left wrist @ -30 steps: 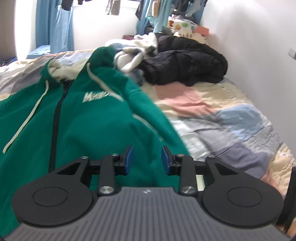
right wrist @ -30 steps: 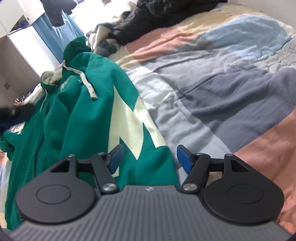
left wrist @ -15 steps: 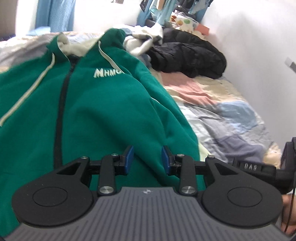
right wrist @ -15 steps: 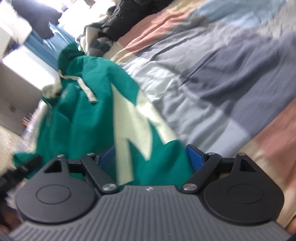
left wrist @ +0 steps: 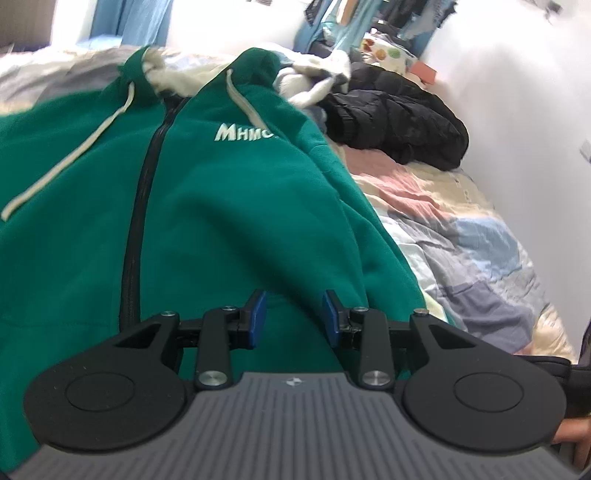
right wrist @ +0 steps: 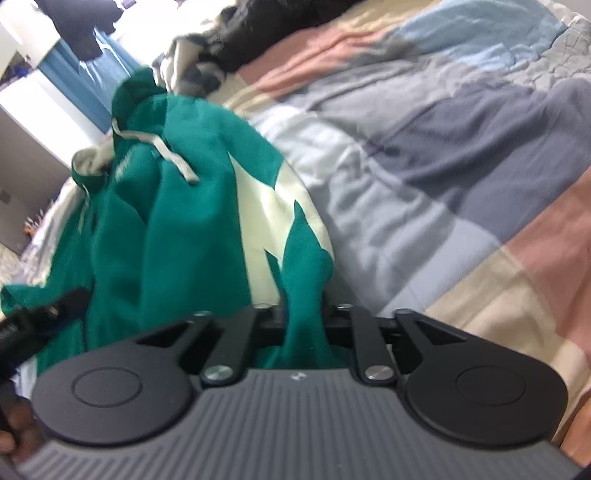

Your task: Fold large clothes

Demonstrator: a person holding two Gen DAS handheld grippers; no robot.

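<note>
A green zip hoodie (left wrist: pixel 207 206) with cream drawstrings and white chest lettering lies spread on the bed. My left gripper (left wrist: pixel 293 318) hovers over its lower front, right of the zipper. Its blue pads stand apart with no cloth pinched between them. In the right wrist view the hoodie (right wrist: pixel 192 240) is bunched, showing a cream zigzag patch on one side. My right gripper (right wrist: pixel 304 325) is shut on a fold of green cloth at the hoodie's near edge, which rises up between the jaws. The pads themselves are hidden by the cloth.
A patchwork quilt (right wrist: pixel 443 166) covers the bed. A black padded jacket (left wrist: pixel 399 114) and a white garment (left wrist: pixel 314 81) lie at the far end by the white wall (left wrist: pixel 517 92). Blue curtains (left wrist: pixel 129 18) hang behind. The other gripper's black body (right wrist: pixel 33 321) shows at the left.
My right gripper's jaws went from wide apart to shut on the hoodie's edge. The left gripper moved lower and further over the hoodie front, its jaws unchanged.
</note>
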